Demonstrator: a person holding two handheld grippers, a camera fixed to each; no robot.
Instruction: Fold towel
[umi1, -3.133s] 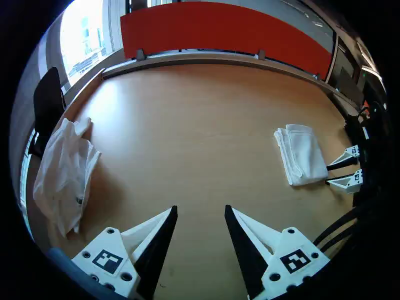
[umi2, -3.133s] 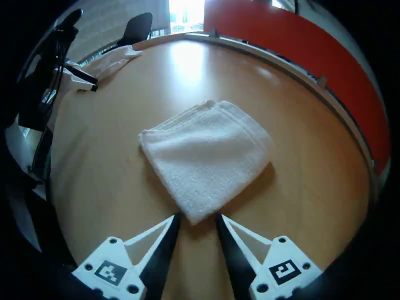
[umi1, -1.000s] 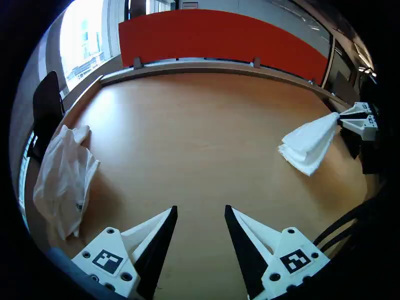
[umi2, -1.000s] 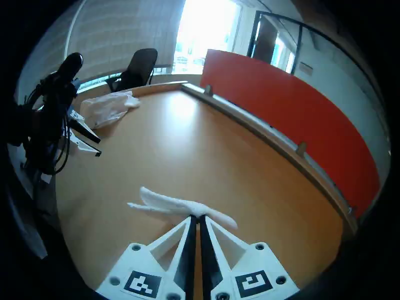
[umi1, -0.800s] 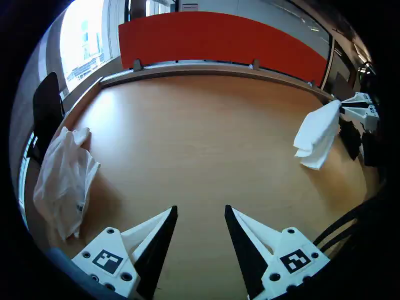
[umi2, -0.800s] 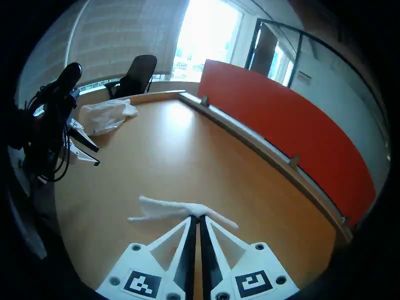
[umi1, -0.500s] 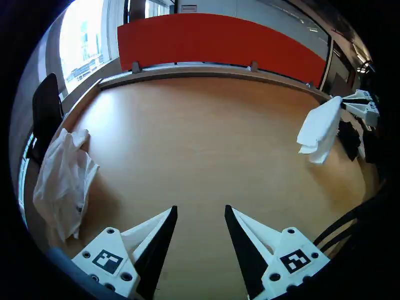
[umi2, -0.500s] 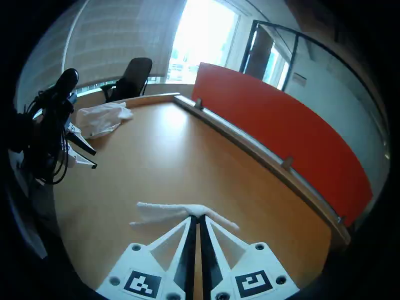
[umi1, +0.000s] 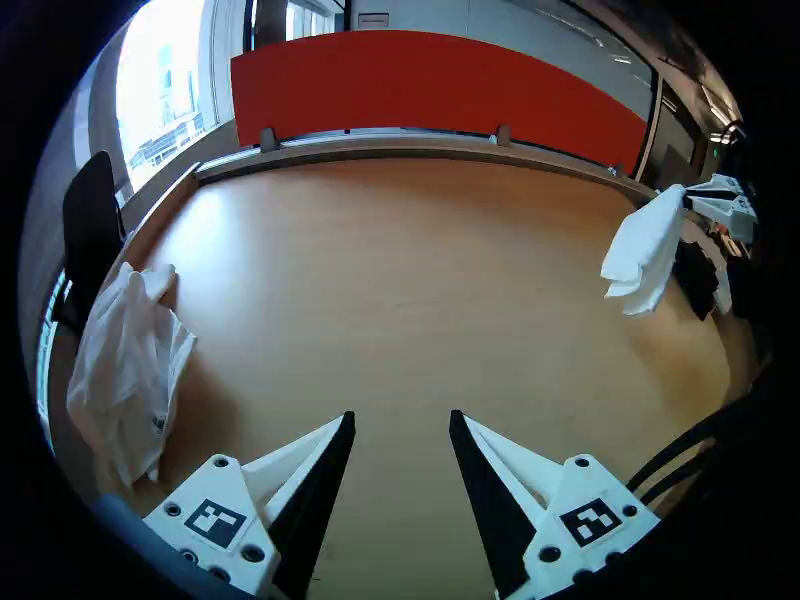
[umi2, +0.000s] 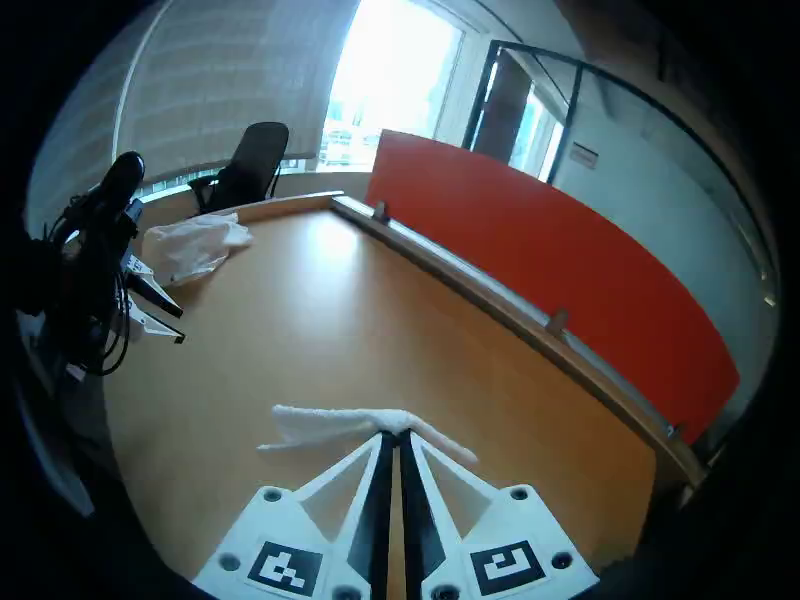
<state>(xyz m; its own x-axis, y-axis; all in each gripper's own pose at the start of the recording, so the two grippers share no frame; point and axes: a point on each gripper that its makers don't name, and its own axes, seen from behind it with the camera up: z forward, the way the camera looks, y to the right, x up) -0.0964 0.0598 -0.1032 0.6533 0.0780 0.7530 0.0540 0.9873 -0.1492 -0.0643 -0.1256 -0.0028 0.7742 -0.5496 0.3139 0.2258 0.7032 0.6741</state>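
Now towel (umi1: 645, 248) is up off the bench (umi1: 400, 270), where it lay folded flat; hangs loose above bench edge, right tongs (umi2: 399, 448) clamped on one corner. Left tongs (umi1: 400, 425) apart, empty, low over bench. Fold looks done; likely carrying it off

My left gripper (umi1: 400, 416) hangs wide open above the tabletop's (umi1: 400, 280) near edge; my right gripper (umi2: 397, 438), held high, pinches the towel (umi2: 320, 420) tight.
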